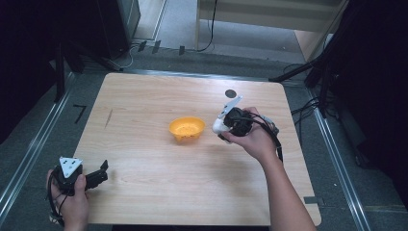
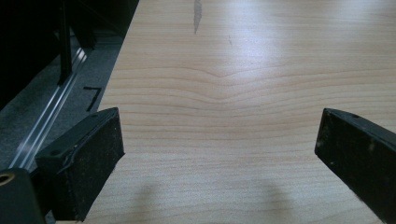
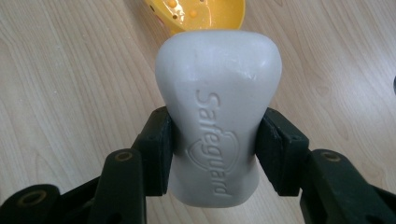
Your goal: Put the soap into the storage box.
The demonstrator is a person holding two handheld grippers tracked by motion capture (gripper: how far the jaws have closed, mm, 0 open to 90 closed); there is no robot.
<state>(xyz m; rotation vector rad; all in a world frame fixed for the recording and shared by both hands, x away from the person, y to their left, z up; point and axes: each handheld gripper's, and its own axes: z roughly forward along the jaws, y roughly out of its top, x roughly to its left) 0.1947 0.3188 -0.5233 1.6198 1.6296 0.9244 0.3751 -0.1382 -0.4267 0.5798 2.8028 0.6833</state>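
Just right of the table's middle, your right gripper point(image 1: 222, 126) holds a white bar of soap point(image 3: 218, 116) above the wood, its two black jaws clamped on the bar's narrow waist. In the right gripper view the bar's far, wider end stands past the jaws, with raised lettering running along its face. Just left of the soap sits an orange bowl point(image 1: 186, 128), close to it but apart in the high view; in the right gripper view the bowl's perforated inside shows directly beyond the bar's far end, with nothing standing between the two.

At the near left corner of the table point(image 1: 144, 192), your left gripper point(image 1: 98, 176) rests in your left hand point(image 1: 70, 202), well apart from the bowl. Its jaws stand wide with only bare wood between them in the left gripper view.

A small dark round spot point(image 1: 231, 93) lies on the table beyond your right hand point(image 1: 255, 139), toward the far edge.
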